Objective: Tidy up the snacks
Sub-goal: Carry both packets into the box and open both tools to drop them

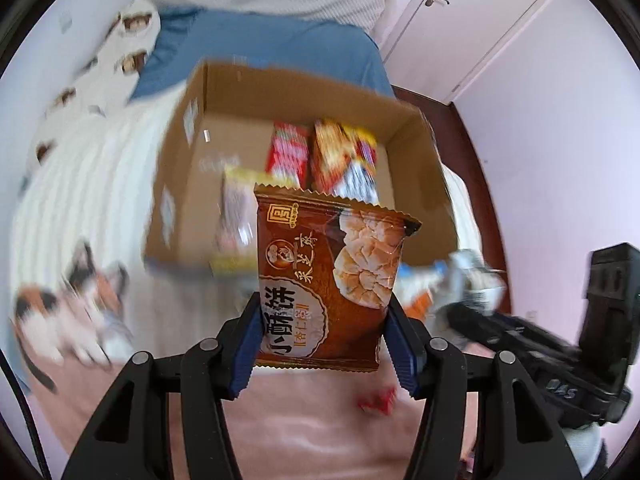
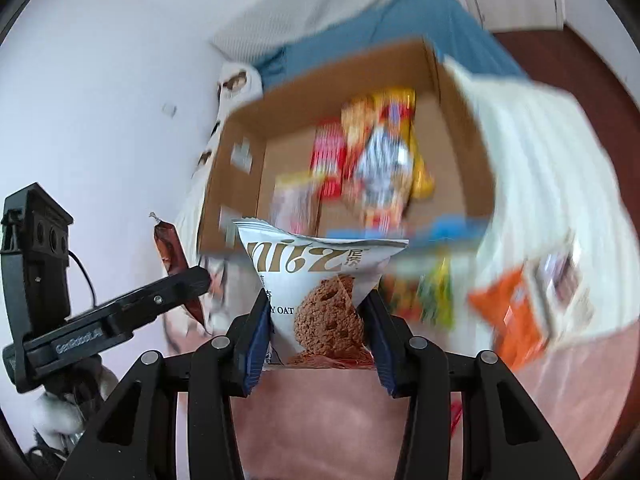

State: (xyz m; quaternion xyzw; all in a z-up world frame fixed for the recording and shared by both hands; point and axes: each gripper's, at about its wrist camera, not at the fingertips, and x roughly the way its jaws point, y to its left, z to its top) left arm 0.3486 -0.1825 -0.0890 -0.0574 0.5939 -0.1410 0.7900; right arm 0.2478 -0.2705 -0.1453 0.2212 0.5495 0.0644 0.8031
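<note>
My left gripper (image 1: 322, 322) is shut on a brown pastry packet (image 1: 328, 276), which stands up between the blue pads above the bed. My right gripper (image 2: 316, 320) is shut on a white oat cookie packet (image 2: 320, 292). Ahead of both lies an open cardboard box (image 1: 188, 152) on the bed, with red, orange and yellow snack packs (image 1: 320, 156) inside. In the right wrist view the box (image 2: 236, 184) lies just beyond the held packet, and the left gripper (image 2: 120, 308) shows at the left with its brown packet (image 2: 172, 252). The right gripper (image 1: 540, 344) shows at the right of the left view.
Loose snack packets, an orange one (image 2: 512, 320) and a green-yellow one (image 2: 436, 296), lie on the white striped blanket (image 2: 552, 184) right of the box. A pink cover (image 1: 320, 420) spreads below. A cat-print cushion (image 1: 76, 312), blue sheet (image 1: 280, 52), pillow and closet door (image 1: 460, 8) surround it.
</note>
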